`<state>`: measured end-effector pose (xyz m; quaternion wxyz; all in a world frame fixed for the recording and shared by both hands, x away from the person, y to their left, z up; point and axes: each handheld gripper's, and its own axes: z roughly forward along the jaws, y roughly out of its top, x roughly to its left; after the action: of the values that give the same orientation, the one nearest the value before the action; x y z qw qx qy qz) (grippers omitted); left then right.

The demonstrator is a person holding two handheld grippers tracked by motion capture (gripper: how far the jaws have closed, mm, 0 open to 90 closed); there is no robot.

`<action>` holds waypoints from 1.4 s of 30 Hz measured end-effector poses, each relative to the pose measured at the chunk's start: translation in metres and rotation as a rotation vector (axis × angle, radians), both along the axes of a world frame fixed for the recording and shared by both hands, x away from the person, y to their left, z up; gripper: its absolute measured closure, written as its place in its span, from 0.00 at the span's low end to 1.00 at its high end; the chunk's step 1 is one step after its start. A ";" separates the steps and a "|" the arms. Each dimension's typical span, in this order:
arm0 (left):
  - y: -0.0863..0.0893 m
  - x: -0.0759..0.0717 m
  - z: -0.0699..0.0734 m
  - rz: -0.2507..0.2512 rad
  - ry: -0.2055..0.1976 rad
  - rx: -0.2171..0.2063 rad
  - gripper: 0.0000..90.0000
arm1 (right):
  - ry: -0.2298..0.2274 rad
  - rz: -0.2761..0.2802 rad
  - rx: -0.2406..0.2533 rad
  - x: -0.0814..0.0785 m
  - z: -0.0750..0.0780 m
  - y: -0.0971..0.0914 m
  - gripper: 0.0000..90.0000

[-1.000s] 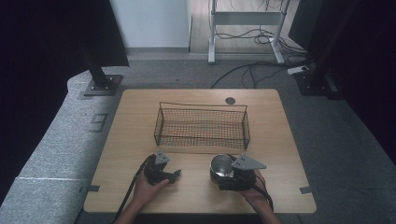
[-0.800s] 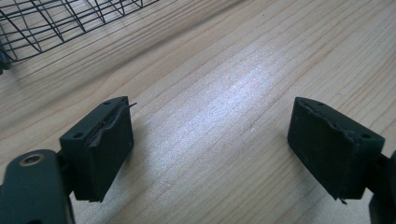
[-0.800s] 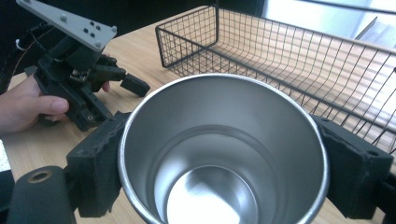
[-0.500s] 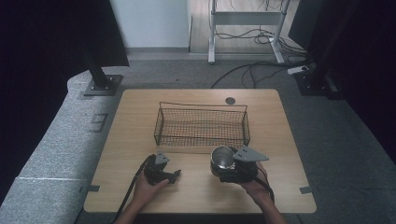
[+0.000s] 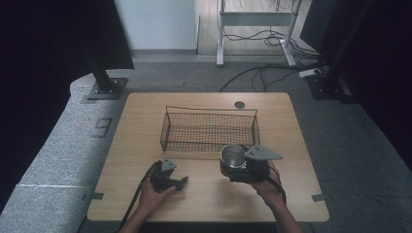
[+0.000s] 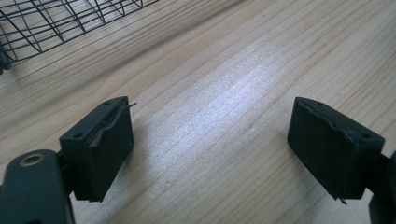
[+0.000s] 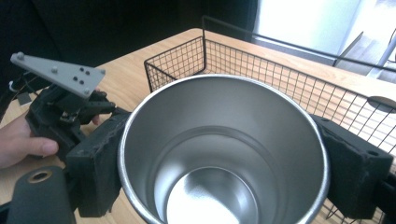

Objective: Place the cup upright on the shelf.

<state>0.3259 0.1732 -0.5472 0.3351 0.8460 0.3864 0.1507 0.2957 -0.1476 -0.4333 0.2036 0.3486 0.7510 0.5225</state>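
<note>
A: Which containers are on the table [image 5: 145, 121]?

B: A black wire basket [image 5: 210, 130] sits at the centre with nothing inside. A steel cup [image 5: 232, 156], also holding nothing, is upright just in front of the basket's near right corner, lifted off the wood.

A: What holds it?

B: The right gripper [image 5: 236, 164] clamps its walls. The left gripper [image 5: 180, 183] rests near the front edge, jaws wide apart over bare wood.
</note>
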 end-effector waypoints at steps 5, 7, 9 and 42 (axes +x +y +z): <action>0.000 0.000 0.000 0.000 0.000 0.000 0.16 | -0.002 -0.004 -0.003 0.005 0.005 0.001 0.15; 0.000 0.000 0.000 0.000 0.000 0.000 0.16 | -0.003 -0.002 -0.007 0.008 0.008 0.003 0.15; 0.000 0.000 0.000 0.000 0.000 0.000 0.16 | -0.005 -0.003 -0.007 0.009 0.008 0.003 0.15; 0.000 0.000 0.000 0.001 -0.001 0.000 0.16 | -0.027 -0.006 -0.011 0.033 0.034 0.018 0.15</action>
<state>0.3257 0.1731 -0.5472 0.3352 0.8458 0.3865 0.1514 0.3290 -0.1300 -0.3990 0.2172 0.3425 0.7499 0.5226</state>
